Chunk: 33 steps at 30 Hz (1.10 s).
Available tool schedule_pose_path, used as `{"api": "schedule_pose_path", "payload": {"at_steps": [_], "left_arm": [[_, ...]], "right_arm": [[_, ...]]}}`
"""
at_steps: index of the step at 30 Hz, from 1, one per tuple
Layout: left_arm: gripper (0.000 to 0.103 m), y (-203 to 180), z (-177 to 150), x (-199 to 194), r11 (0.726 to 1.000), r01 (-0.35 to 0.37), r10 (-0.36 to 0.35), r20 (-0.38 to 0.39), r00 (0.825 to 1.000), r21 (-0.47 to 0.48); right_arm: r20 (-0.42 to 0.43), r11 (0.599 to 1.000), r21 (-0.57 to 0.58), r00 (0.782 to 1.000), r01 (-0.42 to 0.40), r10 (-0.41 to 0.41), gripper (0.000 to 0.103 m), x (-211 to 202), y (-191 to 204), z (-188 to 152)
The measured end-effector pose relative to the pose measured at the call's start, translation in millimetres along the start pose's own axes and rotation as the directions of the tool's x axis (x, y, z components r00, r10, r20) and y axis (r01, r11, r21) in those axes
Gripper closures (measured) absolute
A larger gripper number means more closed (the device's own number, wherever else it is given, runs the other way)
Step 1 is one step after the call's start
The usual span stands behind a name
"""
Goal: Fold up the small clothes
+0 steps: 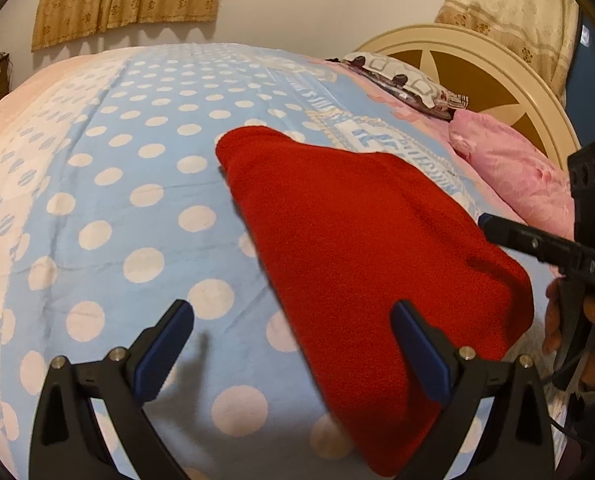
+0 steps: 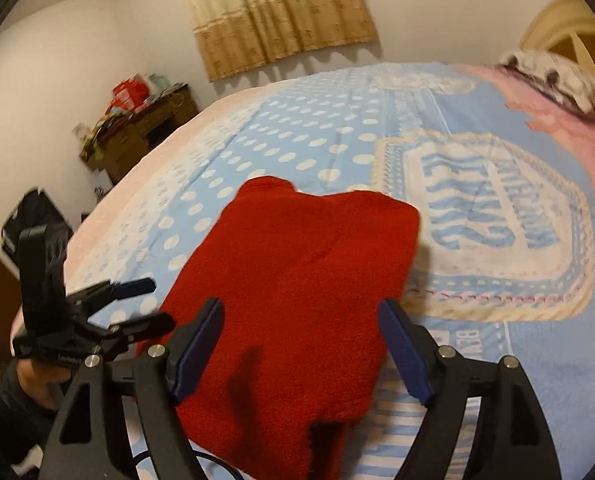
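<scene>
A red fleece garment (image 1: pixel 369 240) lies folded flat on the blue polka-dot bedspread (image 1: pixel 137 200); it also shows in the right wrist view (image 2: pixel 293 280). My left gripper (image 1: pixel 293 344) is open and empty, just above the garment's near left edge; it also shows in the right wrist view (image 2: pixel 153 304). My right gripper (image 2: pixel 301 344) is open and empty, hovering over the garment's near end; one of its fingers (image 1: pixel 537 240) shows at the garment's right side in the left wrist view.
A pink pillow (image 1: pixel 513 176) and a patterned pillow (image 1: pixel 401 76) lie against the cream headboard (image 1: pixel 497 72). A cluttered wooden cabinet (image 2: pixel 137 128) stands by the far wall. Curtains (image 2: pixel 277 12) hang behind the bed.
</scene>
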<state>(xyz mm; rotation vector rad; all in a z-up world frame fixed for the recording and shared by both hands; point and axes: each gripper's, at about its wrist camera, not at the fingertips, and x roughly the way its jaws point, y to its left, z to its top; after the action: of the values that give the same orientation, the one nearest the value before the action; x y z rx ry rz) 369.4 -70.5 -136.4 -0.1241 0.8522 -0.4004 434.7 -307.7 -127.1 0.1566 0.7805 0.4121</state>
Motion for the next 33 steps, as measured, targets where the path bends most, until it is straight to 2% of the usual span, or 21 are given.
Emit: {"api": "schedule_pose_path", "payload": {"at_steps": [2, 5, 6, 9, 13, 17, 20, 25, 26, 27, 28, 29, 30, 33], "left_arm": [[0.002, -2, 1, 1, 1.0, -0.002, 0.002, -0.004, 1.0, 0.005], [0.002, -3, 3, 2, 1.0, 0.003, -0.003, -0.011, 1.0, 0.007], [0.002, -4, 3, 3, 1.0, 0.006, -0.006, -0.013, 1.0, 0.009], [0.002, -9, 5, 7, 1.0, 0.008, -0.007, -0.021, 1.0, 0.019], [0.002, -16, 7, 15, 0.999, 0.021, -0.02, -0.03, 0.999, 0.029], [0.002, -10, 5, 28, 0.995, 0.091, -0.094, -0.068, 0.993, -0.039], [0.002, 0, 3, 37, 0.983, 0.151, -0.16, -0.088, 0.983, -0.107], [0.003, -4, 6, 39, 0.978, 0.182, -0.191, -0.086, 0.978, -0.107], [0.007, -7, 6, 41, 0.976, 0.189, -0.198, -0.087, 0.976, -0.106], [0.017, -7, 6, 41, 0.974, 0.198, -0.208, -0.087, 0.974, -0.106], [0.023, -8, 7, 41, 0.971, 0.215, -0.224, -0.087, 0.971, -0.108], [0.027, -10, 6, 40, 0.972, 0.211, -0.22, -0.085, 0.972, -0.107], [0.03, -9, 7, 40, 0.973, 0.207, -0.216, -0.083, 0.973, -0.104], [0.035, -9, 6, 37, 0.973, 0.207, -0.215, -0.075, 0.974, -0.102]], "right_arm": [[-0.014, 1.0, 0.025, 1.0, 0.018, -0.018, 0.008, 3, -8, 1], [-0.099, 0.996, 0.043, 0.992, 0.082, -0.078, 0.007, 18, -24, 2], [-0.098, 0.995, 0.056, 0.993, 0.077, -0.072, 0.007, 19, -27, 2], [-0.123, 0.995, 0.1, 0.992, -0.018, 0.031, 0.007, 29, -36, -1], [-0.129, 0.984, 0.167, 0.988, -0.057, 0.079, 0.007, 41, -47, -3], [-0.143, 0.971, 0.216, 0.981, -0.101, 0.134, 0.007, 54, -57, -2], [-0.174, 0.961, 0.234, 0.967, -0.145, 0.188, 0.007, 70, -59, -1], [-0.171, 0.948, 0.249, 0.954, -0.2, 0.246, 0.006, 81, -58, 6], [-0.171, 0.948, 0.245, 0.953, -0.205, 0.25, 0.007, 83, -56, 7], [-0.171, 0.944, 0.247, 0.949, -0.22, 0.266, 0.007, 83, -53, 7], [-0.166, 0.933, 0.261, 0.941, -0.247, 0.295, 0.02, 85, -52, 7], [-0.167, 0.927, 0.27, 0.935, -0.262, 0.313, 0.05, 87, -50, 7], [-0.172, 0.919, 0.28, 0.927, -0.279, 0.334, 0.052, 90, -48, 6], [-0.173, 0.93, 0.251, 0.933, -0.269, 0.317, 0.052, 91, -39, 4]]}}
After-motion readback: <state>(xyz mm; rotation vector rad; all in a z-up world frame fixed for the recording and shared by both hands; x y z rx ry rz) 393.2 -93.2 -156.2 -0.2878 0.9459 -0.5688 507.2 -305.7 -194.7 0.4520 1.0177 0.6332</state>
